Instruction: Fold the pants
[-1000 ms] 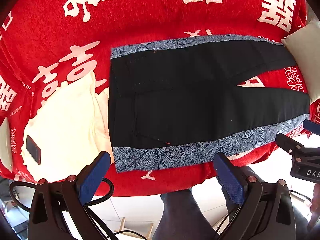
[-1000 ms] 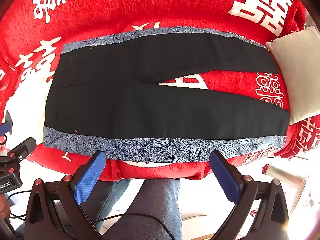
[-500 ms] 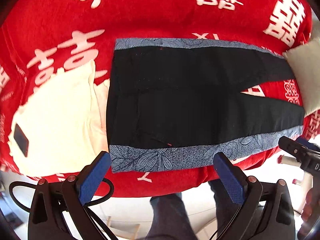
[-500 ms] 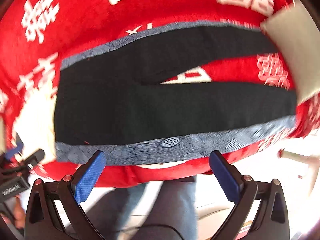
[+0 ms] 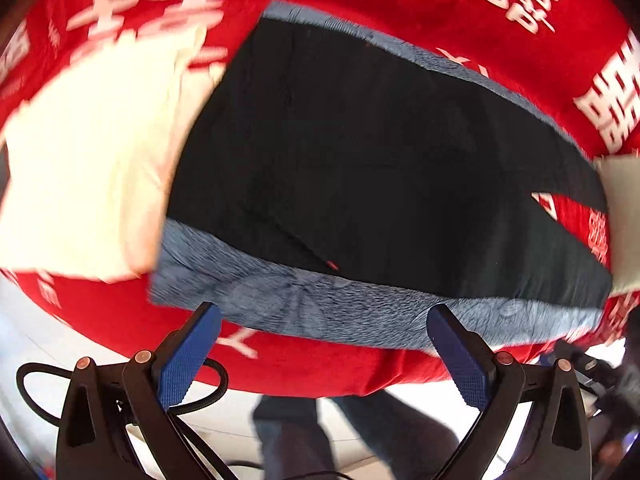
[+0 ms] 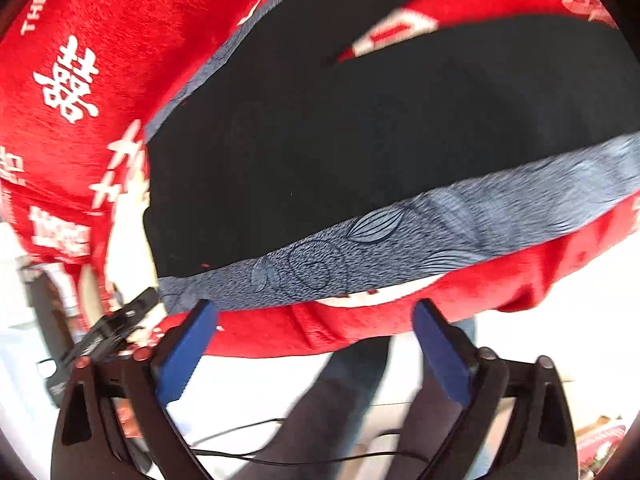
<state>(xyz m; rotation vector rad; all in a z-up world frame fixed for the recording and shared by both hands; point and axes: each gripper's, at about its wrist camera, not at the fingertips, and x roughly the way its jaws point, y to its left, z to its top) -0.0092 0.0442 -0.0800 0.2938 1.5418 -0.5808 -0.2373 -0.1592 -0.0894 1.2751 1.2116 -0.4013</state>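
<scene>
Black pants (image 5: 360,160) with blue-grey patterned side stripes (image 5: 320,304) lie flat on a red blanket (image 5: 360,8), waist at the left, legs running right. They also show in the right wrist view (image 6: 360,152), with the near stripe (image 6: 400,240) close in front. My left gripper (image 5: 324,320) is open and empty, just short of the near stripe by the waist. My right gripper (image 6: 316,316) is open and empty, just short of the near stripe further along the leg. Both views are motion-blurred.
A cream cloth (image 5: 92,160) lies left of the waist. A pale cushion (image 5: 624,216) sits at the right by the leg ends. The bed's near edge (image 5: 320,368) drops to a white floor, where the person's legs (image 6: 340,420) stand. The other gripper (image 6: 108,328) shows at left.
Both grippers have moved in closer to the near edge of the pants and tilted. The pants have not moved. Both stay open.
</scene>
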